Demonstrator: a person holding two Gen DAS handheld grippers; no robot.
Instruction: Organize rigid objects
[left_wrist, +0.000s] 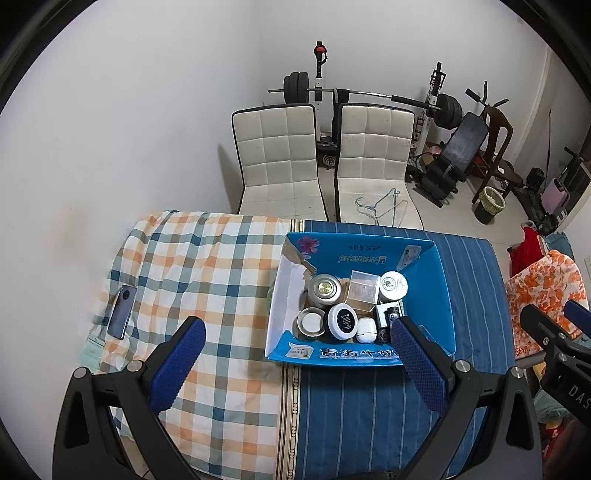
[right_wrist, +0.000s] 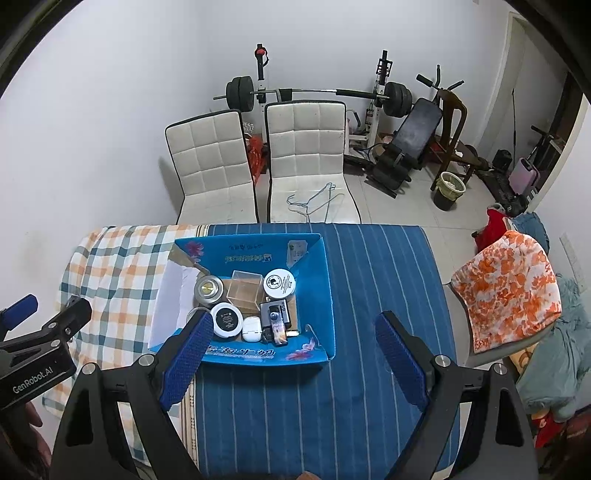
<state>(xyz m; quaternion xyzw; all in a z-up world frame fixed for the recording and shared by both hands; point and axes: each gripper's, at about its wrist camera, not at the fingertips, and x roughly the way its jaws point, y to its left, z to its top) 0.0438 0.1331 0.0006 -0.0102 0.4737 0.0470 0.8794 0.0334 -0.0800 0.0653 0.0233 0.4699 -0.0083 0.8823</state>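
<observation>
A blue cardboard box (left_wrist: 428, 280) (right_wrist: 314, 280) stands open on the bed. Inside it lie a silver tin (left_wrist: 325, 290) (right_wrist: 208, 290), a clear plastic cube (left_wrist: 364, 288) (right_wrist: 243, 290), a white jar (left_wrist: 393, 285) (right_wrist: 280, 283), a round tin with a black label (left_wrist: 342, 321) (right_wrist: 226, 319), a white earbud case (left_wrist: 365, 330) (right_wrist: 252, 328) and a black camera-like device (left_wrist: 388, 314) (right_wrist: 275, 314). My left gripper (left_wrist: 299, 363) (right_wrist: 51, 308) hangs open above the box's near wall, holding nothing. My right gripper (right_wrist: 295, 354) (left_wrist: 554, 312) is open and empty too, near the box's front right.
A dark phone (left_wrist: 123, 312) lies on the plaid sheet (left_wrist: 207, 280) at the far left. Blue striped cloth (right_wrist: 376, 280) covers the right side. Two white chairs (left_wrist: 277, 162) stand beyond the bed, with gym gear behind. An orange floral cloth (right_wrist: 509, 288) drapes a seat on the right.
</observation>
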